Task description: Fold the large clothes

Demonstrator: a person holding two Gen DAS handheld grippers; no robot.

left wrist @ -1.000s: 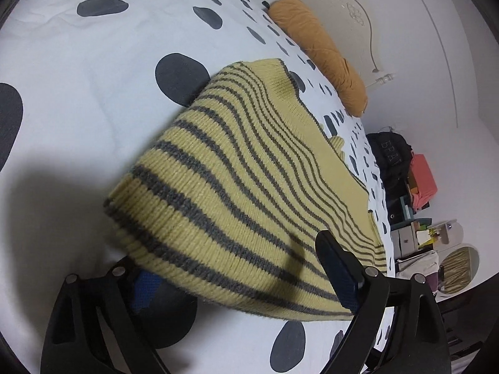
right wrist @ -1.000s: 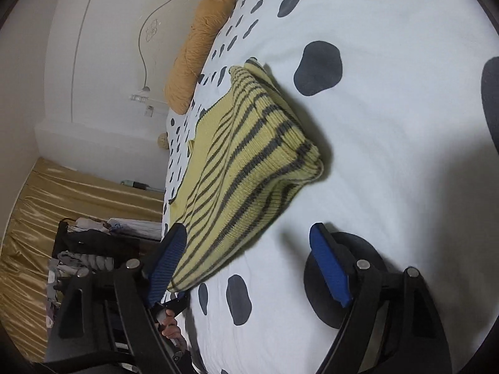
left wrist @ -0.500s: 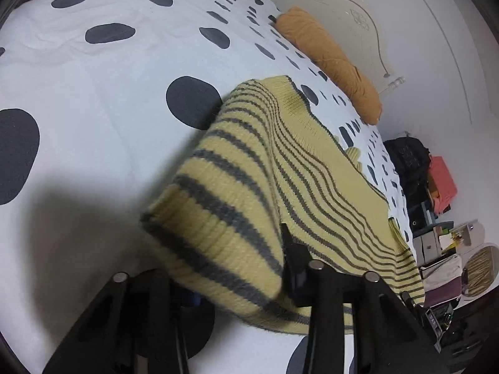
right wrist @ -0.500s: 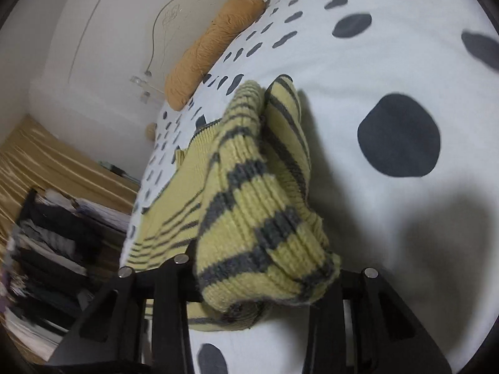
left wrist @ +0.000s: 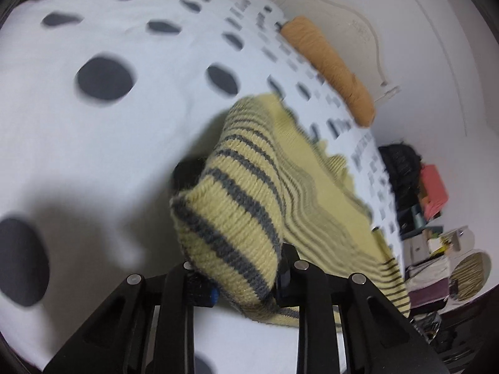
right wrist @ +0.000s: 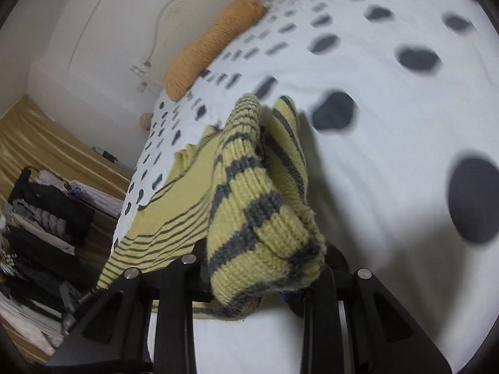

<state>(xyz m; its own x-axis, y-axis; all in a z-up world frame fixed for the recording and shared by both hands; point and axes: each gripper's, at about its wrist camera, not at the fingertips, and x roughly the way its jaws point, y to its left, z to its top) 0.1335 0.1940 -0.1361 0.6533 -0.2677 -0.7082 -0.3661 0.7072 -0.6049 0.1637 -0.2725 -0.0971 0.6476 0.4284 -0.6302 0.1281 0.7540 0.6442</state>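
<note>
A yellow knit sweater with grey stripes (left wrist: 249, 193) lies on a white bedspread with dark spots (left wrist: 93, 143). My left gripper (left wrist: 243, 283) is shut on the sweater's ribbed edge and holds it bunched up off the bed. My right gripper (right wrist: 265, 277) is shut on another part of the sweater (right wrist: 249, 205), also lifted and bunched between its jaws. The rest of the sweater trails down onto the bed behind both grips. The fingertips are hidden by the knit.
An orange bolster pillow (left wrist: 330, 65) lies at the white headboard (left wrist: 352, 21). Bags and boxes (left wrist: 430, 212) stand beside the bed in the left wrist view. A rack of clothes (right wrist: 40, 227) and a gold curtain (right wrist: 37, 143) show in the right wrist view.
Both grippers closed on the sweater's edge from open, then lifted it. The knit bunched up in each grip and the views tilted towards the headboard.
</note>
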